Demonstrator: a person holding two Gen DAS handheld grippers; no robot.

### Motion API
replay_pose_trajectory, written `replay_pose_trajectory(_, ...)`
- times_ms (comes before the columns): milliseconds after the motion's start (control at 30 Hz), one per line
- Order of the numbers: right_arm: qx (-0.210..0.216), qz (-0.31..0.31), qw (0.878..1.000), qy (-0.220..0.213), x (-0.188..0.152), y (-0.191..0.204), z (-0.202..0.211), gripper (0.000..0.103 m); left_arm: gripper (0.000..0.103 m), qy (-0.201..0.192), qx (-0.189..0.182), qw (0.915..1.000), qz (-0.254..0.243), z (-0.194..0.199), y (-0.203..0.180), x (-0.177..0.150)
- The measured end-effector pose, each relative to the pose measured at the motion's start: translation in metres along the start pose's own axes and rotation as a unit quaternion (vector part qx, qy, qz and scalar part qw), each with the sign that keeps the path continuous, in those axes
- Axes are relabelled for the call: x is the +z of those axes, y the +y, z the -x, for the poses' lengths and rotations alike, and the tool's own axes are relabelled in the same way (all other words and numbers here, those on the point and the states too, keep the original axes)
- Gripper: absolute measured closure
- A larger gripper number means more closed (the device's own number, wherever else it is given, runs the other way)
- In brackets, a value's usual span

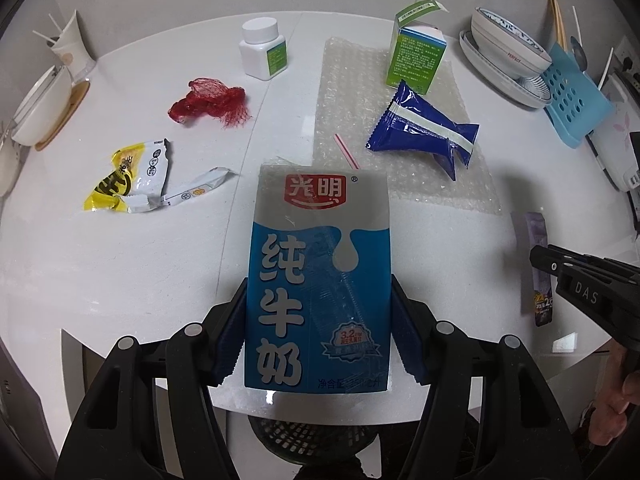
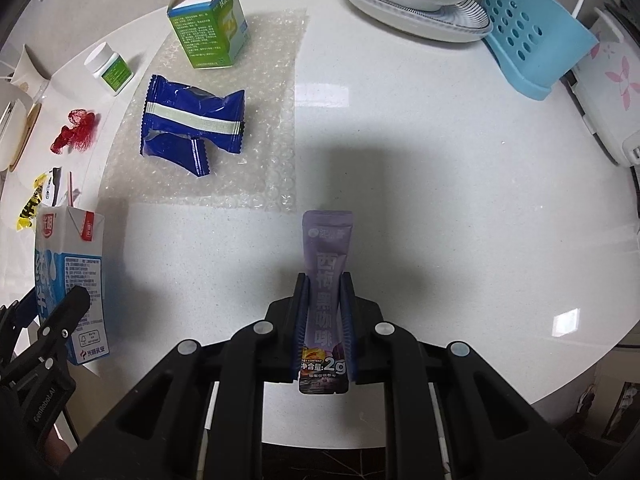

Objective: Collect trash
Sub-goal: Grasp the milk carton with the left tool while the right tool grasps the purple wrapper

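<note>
Your left gripper [image 1: 318, 312] clamps the blue-and-white milk carton [image 1: 320, 276] by its two sides at the centre of the left wrist view, straw end pointing away. Your right gripper [image 2: 324, 320] is pinched tight on the purple coffee sachet [image 2: 325, 308], held low in the middle of the right wrist view. A dark mesh bin [image 1: 308, 436] shows at the bottom edge beneath the carton; that looks like your drop point. Carry both items clear of the table rim [image 1: 580, 364] before letting go, and keep the carton upright in case liquid remains. Left on the table: the blue wrapper [image 1: 420, 128], red netting [image 1: 208, 100] and yellow wrapper [image 1: 128, 176].
</note>
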State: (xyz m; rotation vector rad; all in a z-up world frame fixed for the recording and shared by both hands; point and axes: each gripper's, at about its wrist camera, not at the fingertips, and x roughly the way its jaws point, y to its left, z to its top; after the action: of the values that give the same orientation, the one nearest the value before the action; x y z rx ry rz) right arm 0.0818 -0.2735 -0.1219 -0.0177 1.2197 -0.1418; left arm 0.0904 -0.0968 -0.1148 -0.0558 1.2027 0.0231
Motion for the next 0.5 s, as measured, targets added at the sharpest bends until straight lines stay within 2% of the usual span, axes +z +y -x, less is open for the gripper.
replay_pose_trajectory(500,0.003,-0.002,1.0,-0.025,-0.021,-0.002,0.014,0.088,0.041,-0.021,-0.006,0.9997,0.005,0.026,0.009,-0.017)
